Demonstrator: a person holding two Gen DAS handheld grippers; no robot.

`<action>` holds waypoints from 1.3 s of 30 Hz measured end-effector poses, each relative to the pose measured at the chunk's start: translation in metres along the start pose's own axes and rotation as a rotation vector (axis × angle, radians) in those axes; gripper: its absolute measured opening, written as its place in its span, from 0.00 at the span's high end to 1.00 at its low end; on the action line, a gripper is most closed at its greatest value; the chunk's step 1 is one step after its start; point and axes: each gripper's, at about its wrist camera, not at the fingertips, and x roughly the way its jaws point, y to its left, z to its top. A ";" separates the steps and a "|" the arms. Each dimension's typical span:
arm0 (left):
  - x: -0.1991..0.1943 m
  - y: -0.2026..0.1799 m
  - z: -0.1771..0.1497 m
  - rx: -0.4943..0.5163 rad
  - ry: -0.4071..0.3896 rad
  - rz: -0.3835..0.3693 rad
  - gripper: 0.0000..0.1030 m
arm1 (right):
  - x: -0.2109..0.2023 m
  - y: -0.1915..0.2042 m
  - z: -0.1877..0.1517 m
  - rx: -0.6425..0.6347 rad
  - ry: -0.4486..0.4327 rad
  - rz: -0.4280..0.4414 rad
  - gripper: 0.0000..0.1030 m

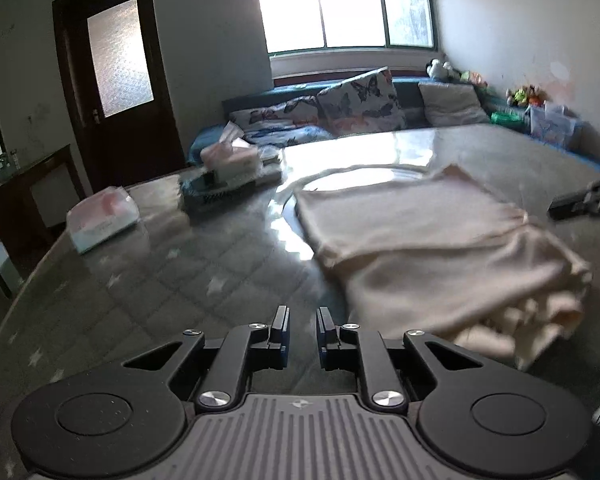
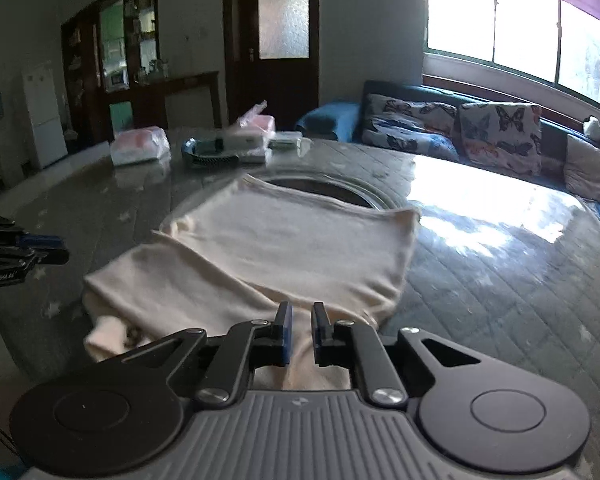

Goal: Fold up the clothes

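1. Left gripper (image 1: 303, 330): jaws slightly apart, nothing betw them; cream garment (image 1: 432, 252) lies ahead-right on surface (image 1: 160, 272).
2. Right gripper (image 2: 302, 328): jaws narrowly apart, over garment's near edge, no grip.

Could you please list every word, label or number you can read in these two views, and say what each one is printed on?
"Genrobot.AI", roughly, since it is partly cut off and dim: white lettering on the side of the left gripper, seen in the right wrist view.
Print on the tissue packs and boxes on the table: too blurred to read.
The cream garment: no text visible.
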 end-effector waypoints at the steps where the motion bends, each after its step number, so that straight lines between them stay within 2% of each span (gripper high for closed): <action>1: 0.004 -0.001 0.005 -0.008 -0.005 -0.012 0.84 | 0.003 0.001 0.001 -0.002 -0.003 0.010 0.90; 10: 0.060 -0.030 0.036 -0.006 0.033 -0.125 0.84 | 0.034 0.010 -0.009 0.000 0.045 0.045 0.90; 17: 0.092 -0.018 0.024 -0.040 0.100 -0.089 0.82 | 0.036 -0.004 -0.020 0.033 0.082 0.027 0.90; 23: 0.079 -0.020 0.028 -0.030 0.060 -0.065 0.82 | 0.029 -0.007 -0.010 0.016 0.057 0.023 0.90; 26: 0.076 -0.029 0.033 0.001 0.035 -0.090 0.82 | 0.036 -0.005 -0.006 0.006 0.051 0.033 0.90; 30: 0.084 -0.037 0.030 0.048 0.051 -0.079 0.82 | 0.047 -0.003 -0.006 -0.008 0.059 0.026 0.90; 32: 0.087 -0.034 0.028 0.039 0.062 -0.075 0.82 | 0.047 -0.003 -0.007 -0.012 0.057 0.017 0.88; 33: 0.087 -0.032 0.027 0.034 0.064 -0.076 0.82 | 0.046 -0.003 -0.008 -0.013 0.052 0.014 0.81; 34: 0.087 -0.030 0.027 0.029 0.066 -0.078 0.82 | 0.044 -0.005 -0.009 -0.011 0.048 0.003 0.70; 35: 0.088 -0.029 0.026 0.027 0.069 -0.075 0.82 | 0.042 -0.006 -0.009 -0.009 0.044 -0.010 0.67; 39: 0.090 -0.028 0.023 0.023 0.073 -0.071 0.82 | 0.046 -0.012 -0.013 0.019 0.066 0.001 0.70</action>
